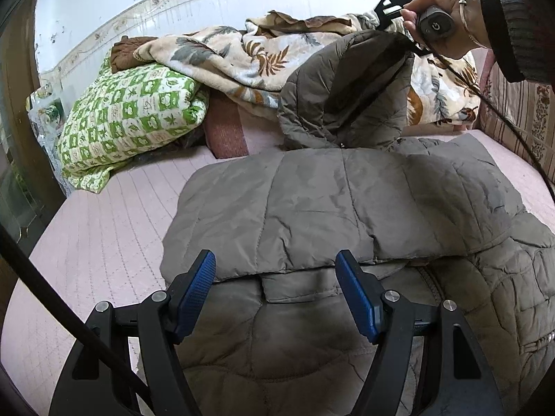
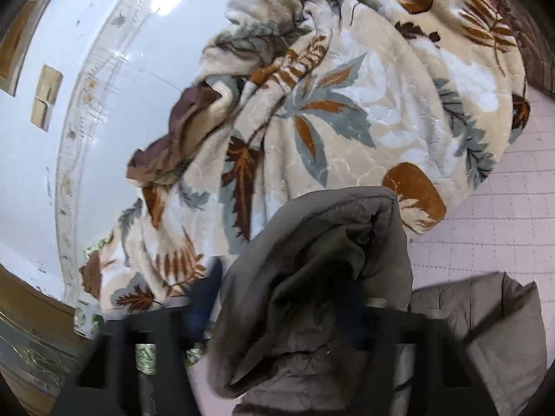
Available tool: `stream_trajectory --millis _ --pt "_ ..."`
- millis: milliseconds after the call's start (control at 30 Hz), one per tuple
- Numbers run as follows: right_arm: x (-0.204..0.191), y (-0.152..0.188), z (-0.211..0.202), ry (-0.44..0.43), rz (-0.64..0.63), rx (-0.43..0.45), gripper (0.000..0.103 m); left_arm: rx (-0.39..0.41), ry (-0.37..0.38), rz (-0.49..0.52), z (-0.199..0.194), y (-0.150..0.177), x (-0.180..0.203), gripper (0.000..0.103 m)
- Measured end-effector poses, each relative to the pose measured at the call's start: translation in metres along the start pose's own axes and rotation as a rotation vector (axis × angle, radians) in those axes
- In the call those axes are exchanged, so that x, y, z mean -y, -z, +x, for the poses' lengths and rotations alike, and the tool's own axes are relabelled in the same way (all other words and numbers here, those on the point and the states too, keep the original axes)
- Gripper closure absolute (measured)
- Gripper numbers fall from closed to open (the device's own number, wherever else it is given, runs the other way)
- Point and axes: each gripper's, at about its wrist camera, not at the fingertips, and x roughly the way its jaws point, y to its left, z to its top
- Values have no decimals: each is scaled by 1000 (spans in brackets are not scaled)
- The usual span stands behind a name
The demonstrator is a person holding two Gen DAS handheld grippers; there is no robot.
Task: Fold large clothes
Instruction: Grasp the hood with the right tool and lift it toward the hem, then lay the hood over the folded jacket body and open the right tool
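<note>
A grey-brown quilted jacket (image 1: 329, 201) lies spread on the pink bed (image 1: 104, 242), its near part folded over. My left gripper (image 1: 274, 260) hovers open just above the jacket's near fold, with nothing between its blue pads (image 1: 194, 287). At the upper right a person's hand (image 1: 451, 34) holds my right gripper (image 1: 399, 31), which is shut on the jacket's hood (image 1: 347, 97) and holds it up off the bed. In the right wrist view the hood (image 2: 312, 260) bunches between the blurred fingers of the right gripper (image 2: 277, 312).
A floral fleece blanket (image 1: 242, 52) (image 2: 347, 104) is heaped at the head of the bed against the white wall. A green checked quilt (image 1: 131, 114) lies at the left. A black cable (image 1: 503, 121) trails from the right gripper. Bare pink mattress shows left of the jacket.
</note>
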Motion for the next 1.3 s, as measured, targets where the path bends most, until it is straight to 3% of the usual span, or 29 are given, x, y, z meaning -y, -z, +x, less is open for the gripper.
stream_trajectory --millis 33,200,367,533,667,767,900,967,1067,1100,1167,1200,1233,1300 --pt "-1 1 1 -1 -15 1 82 -1 2 1 1 0 0 32" --pt "-18 24 -29 -51 -117 42 89 12 3 -29 -3 -3 -7 32" --pt "-41 68 -92 -128 -187 75 91 32 -13 -71 -11 -6 -20 32" --pt "-45 145 -159 -157 -258 80 91 37 -20 -124 -17 -7 -36 32" --pt "-17 214 -189 -158 -241 35 91 37 -19 -160 -21 -7 -46 32" --pt "12 266 -193 -107 -228 3 91 39 -17 -167 -24 -7 -48 32" --pt "58 316 -152 5 -214 -111 91 37 -24 -159 -24 -6 -48 32" --pt "69 319 -139 30 -197 -167 91 32 -32 -156 -24 -6 -49 32" --pt "48 304 -154 20 -280 -120 89 35 -28 -167 -23 -5 -50 32" --pt "27 293 -162 51 -366 -77 85 32 -28 -172 -21 -5 -50 32" --pt "0 274 -165 87 -465 -25 54 18 -25 -177 -16 -6 -51 32" --pt "-16 258 -163 102 -505 2 30 10 -23 -178 -14 -6 -51 32" --pt "-27 245 -157 108 -532 23 22 3 -21 -175 -12 -6 -50 32" --pt "-42 219 -136 164 -600 71 22 2 -26 -167 -10 -7 -49 32"
